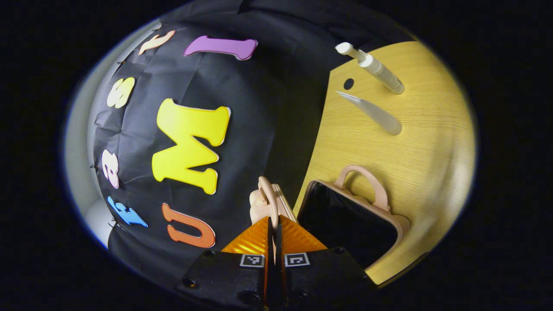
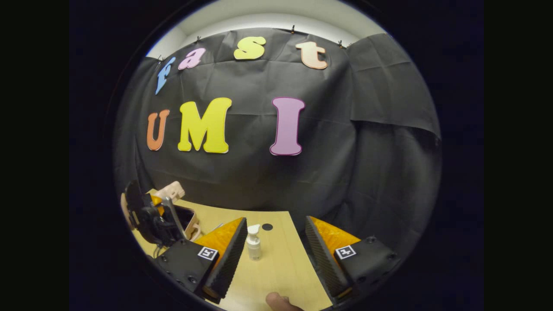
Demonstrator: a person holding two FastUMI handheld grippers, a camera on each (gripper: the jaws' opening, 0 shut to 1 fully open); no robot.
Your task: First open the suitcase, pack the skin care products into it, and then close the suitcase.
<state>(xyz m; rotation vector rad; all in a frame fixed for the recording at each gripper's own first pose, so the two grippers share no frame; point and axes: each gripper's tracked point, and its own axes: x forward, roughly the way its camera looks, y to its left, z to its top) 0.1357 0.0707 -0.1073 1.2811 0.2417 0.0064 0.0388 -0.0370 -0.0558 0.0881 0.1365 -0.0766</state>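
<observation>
Closed on the suitcase lid (image 1: pixel 268 199), my left claw (image 1: pixel 273 235) holds it raised at lower centre of the left gripper view. Rightward, the open suitcase (image 1: pixel 352 216) sits near the counter (image 1: pixel 423 172) edge; the tube (image 1: pixel 371 113) and pump bottle (image 1: pixel 375 68) lie upper right. Opening looks done. My right claw (image 2: pixel 273 250) gapes around the bottle, untouched; packing needs closing on it, with bare counter around.

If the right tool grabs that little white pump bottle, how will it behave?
The small white pump bottle stands upright, tall and narrow on the wooden table, so a nudge would likely tip it. Its round body would probably roll afterwards. It looks like light, smooth plastic, possibly slippery.
</observation>
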